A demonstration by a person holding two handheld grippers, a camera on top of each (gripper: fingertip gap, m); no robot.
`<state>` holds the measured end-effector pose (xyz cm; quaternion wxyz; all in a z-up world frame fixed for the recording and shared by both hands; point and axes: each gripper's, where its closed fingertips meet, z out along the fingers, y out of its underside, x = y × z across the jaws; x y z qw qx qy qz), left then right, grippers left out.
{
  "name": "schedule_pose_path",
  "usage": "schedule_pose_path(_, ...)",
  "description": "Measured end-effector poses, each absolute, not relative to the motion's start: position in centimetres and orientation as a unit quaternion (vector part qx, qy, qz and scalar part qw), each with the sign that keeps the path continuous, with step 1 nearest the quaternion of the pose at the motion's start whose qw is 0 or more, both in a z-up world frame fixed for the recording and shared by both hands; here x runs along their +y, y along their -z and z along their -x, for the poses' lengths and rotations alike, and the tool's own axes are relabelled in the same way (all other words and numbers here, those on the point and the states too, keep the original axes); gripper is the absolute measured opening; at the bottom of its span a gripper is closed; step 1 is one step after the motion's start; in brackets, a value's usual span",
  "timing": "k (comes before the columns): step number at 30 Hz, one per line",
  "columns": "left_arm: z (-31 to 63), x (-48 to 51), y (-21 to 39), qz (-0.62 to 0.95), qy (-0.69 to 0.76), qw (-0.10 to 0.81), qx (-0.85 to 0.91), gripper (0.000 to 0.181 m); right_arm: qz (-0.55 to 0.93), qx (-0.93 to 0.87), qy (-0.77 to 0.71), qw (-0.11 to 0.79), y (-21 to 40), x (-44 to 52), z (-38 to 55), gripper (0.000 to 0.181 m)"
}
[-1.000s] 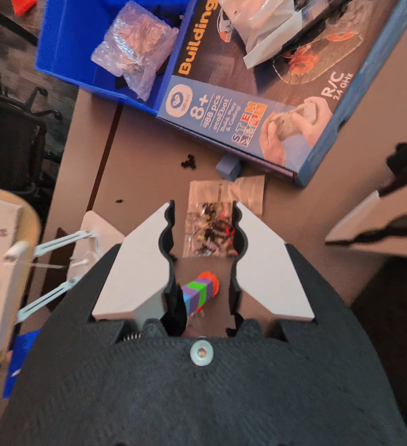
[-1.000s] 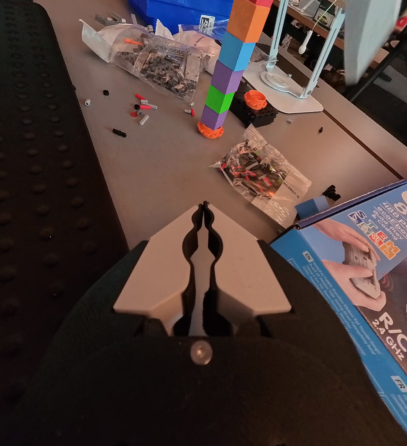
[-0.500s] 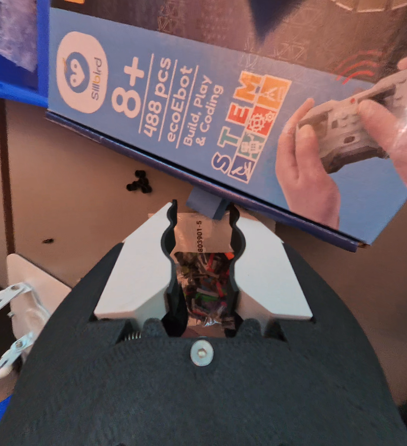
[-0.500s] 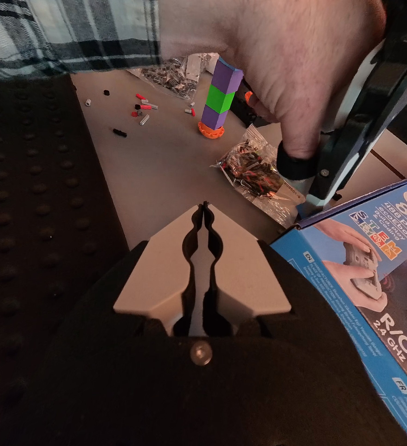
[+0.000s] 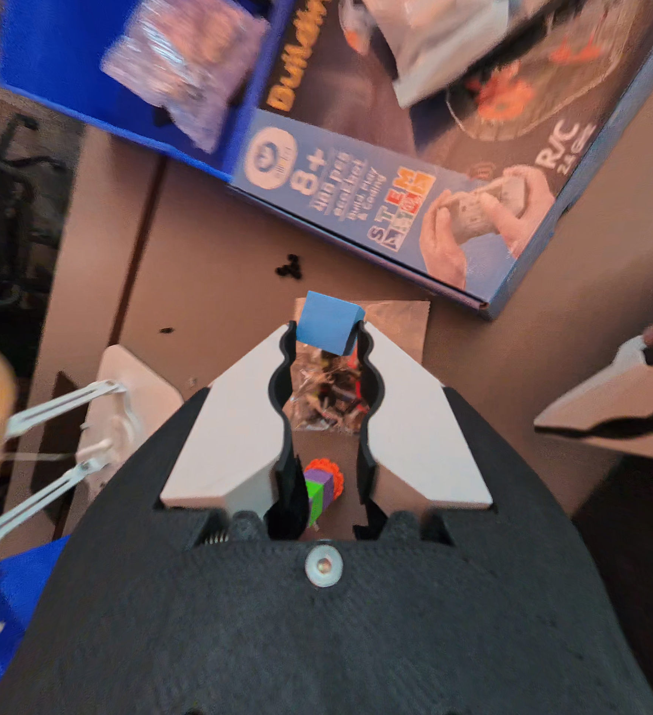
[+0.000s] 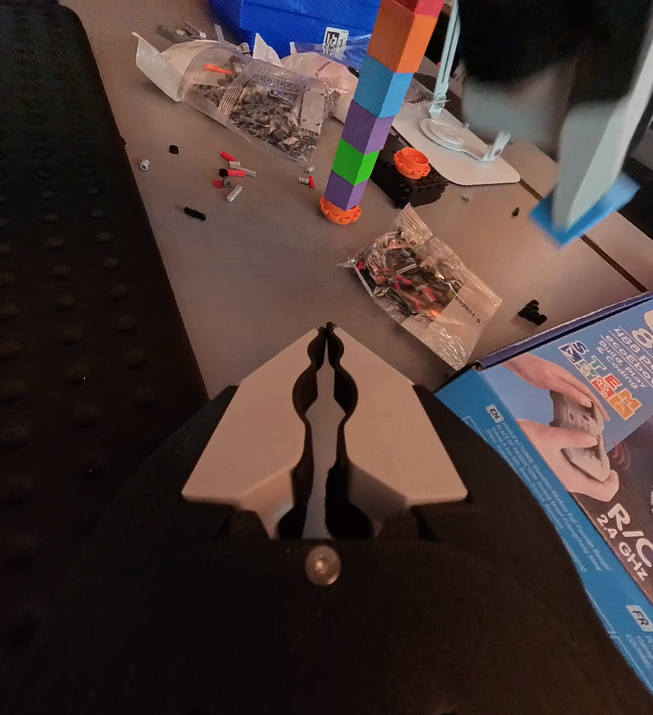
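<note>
My left gripper [image 5: 325,329] is shut on a light blue cube [image 5: 327,327] at its fingertips and holds it above the table. The cube also shows in the right wrist view [image 6: 584,214], held in the air by the left gripper [image 6: 572,220]. A tall tower of coloured cubes [image 6: 371,127] stands on an orange wheel [image 6: 339,212]; from above it shows between my left fingers [image 5: 319,491]. A clear bag of small parts [image 6: 417,282] lies under the left gripper [image 5: 327,390]. My right gripper [image 6: 325,329] is shut and empty, low over the table.
A blue toy box lid [image 6: 588,445] lies at the right, also in the left wrist view [image 5: 394,174]. A larger parts bag [image 6: 247,96], loose pins [image 6: 232,178], a black block with an orange wheel [image 6: 412,170] and a white stand [image 6: 468,154] lie around. A dark studded mat [image 6: 46,271] is at the left. The left gripper's tips are roughly 15 cm from the right gripper's. My right gripper's tips are some 15 cm from the orange wheel [image 6: 339,212].
My left gripper went down to the blue cube by the box, shut on it and lifted it up and back. The right gripper stayed still and shut.
</note>
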<state>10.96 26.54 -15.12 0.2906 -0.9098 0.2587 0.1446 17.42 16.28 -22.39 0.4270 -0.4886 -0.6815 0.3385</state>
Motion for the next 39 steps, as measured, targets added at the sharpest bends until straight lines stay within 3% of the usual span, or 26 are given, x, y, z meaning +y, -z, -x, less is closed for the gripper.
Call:
schedule_pose_path(4, -7.6, 23.3, 8.5, 0.9, -0.169, 0.34, 0.213, 0.03, 0.487, -0.682, -0.337, 0.428, 22.4, 16.3, -17.4, 0.0)
schedule_pose_path(7, -4.6, 20.7, 6.8, 0.907, -0.172, 0.341, 0.176, 0.03, 0.487, -0.682, -0.337, 0.429, 22.3, 16.3, -17.4, 0.0)
schedule_pose_path(39, -0.4, 16.8, 9.7, 0.927, -0.115, 0.297, 0.199, 0.03, 0.49, -0.684, -0.336, 0.423, 22.6, 16.4, -17.4, 0.0)
